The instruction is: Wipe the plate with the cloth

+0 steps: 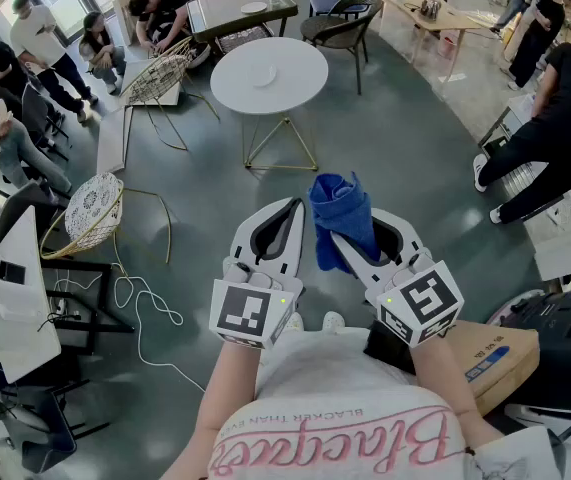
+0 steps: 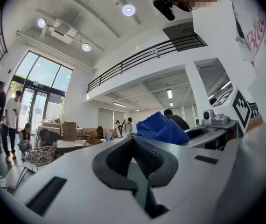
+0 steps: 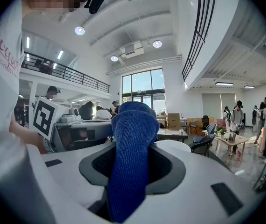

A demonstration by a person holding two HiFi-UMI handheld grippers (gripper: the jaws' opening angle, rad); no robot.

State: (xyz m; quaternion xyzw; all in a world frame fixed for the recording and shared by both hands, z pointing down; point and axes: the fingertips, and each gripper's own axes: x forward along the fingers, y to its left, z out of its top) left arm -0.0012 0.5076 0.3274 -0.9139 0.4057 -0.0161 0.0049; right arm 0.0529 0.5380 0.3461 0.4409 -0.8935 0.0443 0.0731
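— What do we have at the far left?

— Two wire chairs (image 1: 93,213) stand on the grey floor (image 1: 205,188), and a white cable (image 1: 145,313) lies in loops near the closer one. People sit and crouch behind them.

— And our left gripper (image 1: 291,213)?

— We hold it in front of the body. Its jaws are pressed together, pad against pad, and nothing is between them. In the left gripper view we see only the two ribbed pads meeting.

— What is ahead of it?

— A round white table (image 1: 295,88), well apart from us. Behind it is a dark table (image 1: 220,13), and on this one lies a white plate (image 1: 254,8). The plate is far from both grippers. On the round table there is a small pale thing; we cannot tell what it is.

— Where is the cloth (image 1: 340,208)?

— It is blue, and it is pinched in our right gripper (image 1: 355,240), just beside the left one. The jaws close on its middle, and a bunched part rises above the fingertips. In the right gripper view the cloth fills the gap between the pads from bottom to top.

— And further right?

— A cardboard box (image 1: 500,353) is on the floor near our right arm, and more people stand beyond it.
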